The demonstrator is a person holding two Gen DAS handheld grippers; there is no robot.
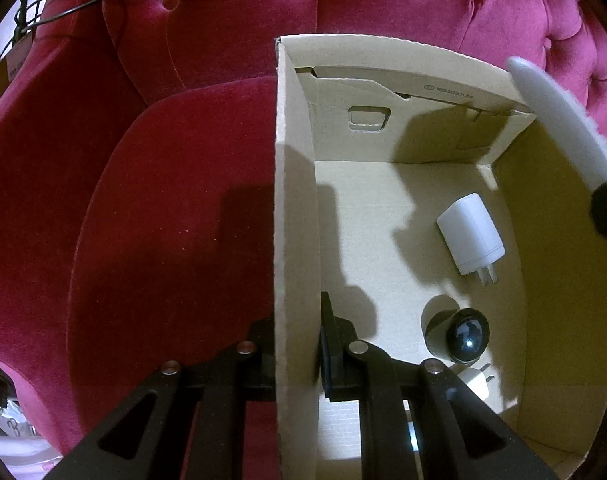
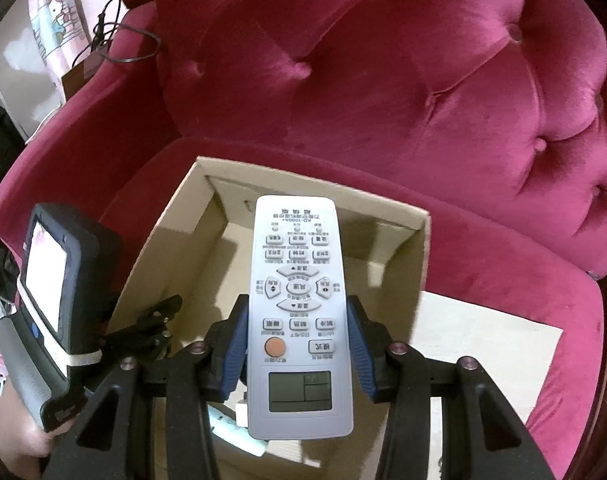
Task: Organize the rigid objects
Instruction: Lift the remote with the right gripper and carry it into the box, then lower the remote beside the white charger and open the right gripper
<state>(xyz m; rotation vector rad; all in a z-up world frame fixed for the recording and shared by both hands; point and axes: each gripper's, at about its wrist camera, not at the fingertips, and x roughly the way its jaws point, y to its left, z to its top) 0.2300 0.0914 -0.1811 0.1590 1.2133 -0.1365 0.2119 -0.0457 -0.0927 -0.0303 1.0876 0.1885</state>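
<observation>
An open cardboard box [image 1: 295, 200] sits on a red velvet armchair seat. My left gripper [image 1: 295, 360] is shut on the box's left wall, one finger outside and one inside. In the box lie a white charger plug [image 1: 469, 238], a small black-and-white round device [image 1: 461, 334] and another white plug [image 1: 477, 380]. My right gripper [image 2: 297, 344] is shut on a grey-white remote control [image 2: 299, 312] and holds it above the box [image 2: 417, 248]. The remote's edge shows at the upper right of the left wrist view [image 1: 559, 120].
The red tufted armchair back [image 2: 383, 80] rises behind the box. A box flap [image 2: 495, 344] lies flat on the seat at the right. A black cable [image 2: 119, 44] hangs over the left armrest. The left hand-held unit [image 2: 55, 304] is beside the box.
</observation>
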